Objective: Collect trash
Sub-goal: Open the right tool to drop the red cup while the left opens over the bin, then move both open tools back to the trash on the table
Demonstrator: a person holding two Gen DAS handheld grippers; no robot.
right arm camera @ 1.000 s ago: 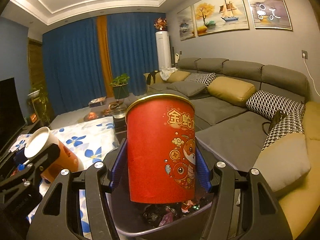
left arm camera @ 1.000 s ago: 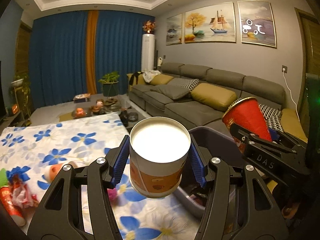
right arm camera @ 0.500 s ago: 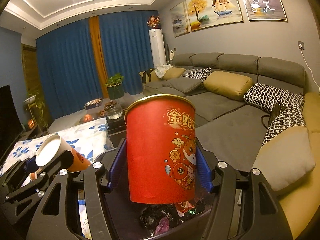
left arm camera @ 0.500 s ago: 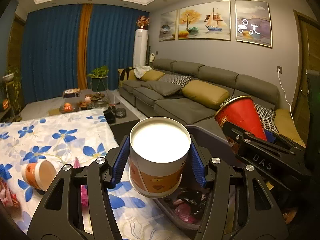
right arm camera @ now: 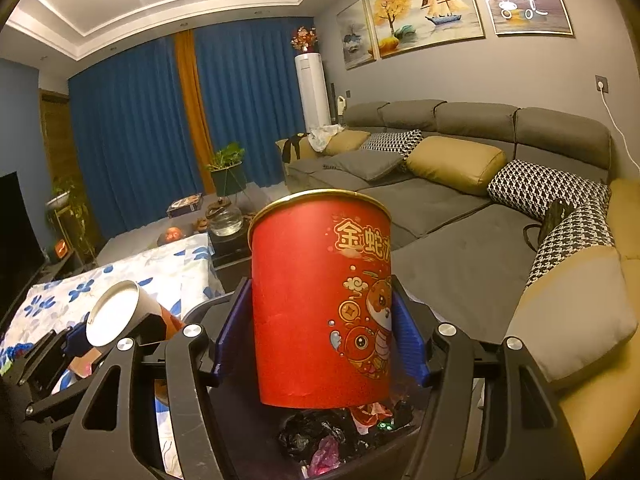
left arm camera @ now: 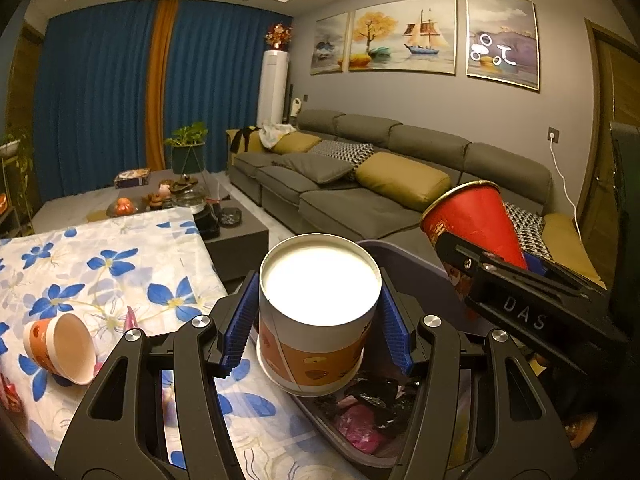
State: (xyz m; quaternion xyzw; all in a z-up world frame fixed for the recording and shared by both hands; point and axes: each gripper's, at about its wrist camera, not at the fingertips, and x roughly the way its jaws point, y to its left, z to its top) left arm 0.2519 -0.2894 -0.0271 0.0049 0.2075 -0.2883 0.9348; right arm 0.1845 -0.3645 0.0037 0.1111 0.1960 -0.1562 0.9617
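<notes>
My left gripper (left arm camera: 316, 320) is shut on an orange-and-white paper cup (left arm camera: 318, 312), held upright over the left rim of a dark trash bin (left arm camera: 404, 256) with wrappers inside. My right gripper (right arm camera: 320, 330) is shut on a red paper cup (right arm camera: 322, 312) with a gold cartoon print, held above the bin's trash (right arm camera: 332, 436). The red cup (left arm camera: 476, 224) and right gripper also show at the right of the left wrist view. The orange cup (right arm camera: 116, 312) shows at the left of the right wrist view. Another orange cup (left arm camera: 60, 346) lies on its side on the table.
The table carries a white cloth with blue flowers (left arm camera: 100, 264). A pink wrapper (left arm camera: 130, 316) lies beside the fallen cup. A grey sofa (left arm camera: 360, 184) with cushions runs along the right wall. A dark coffee table (left arm camera: 236, 232) with small items stands behind the table.
My left gripper has swung right with its cup, from over the table to the bin's left rim. The fallen orange cup came into view. The right gripper has stayed over the bin.
</notes>
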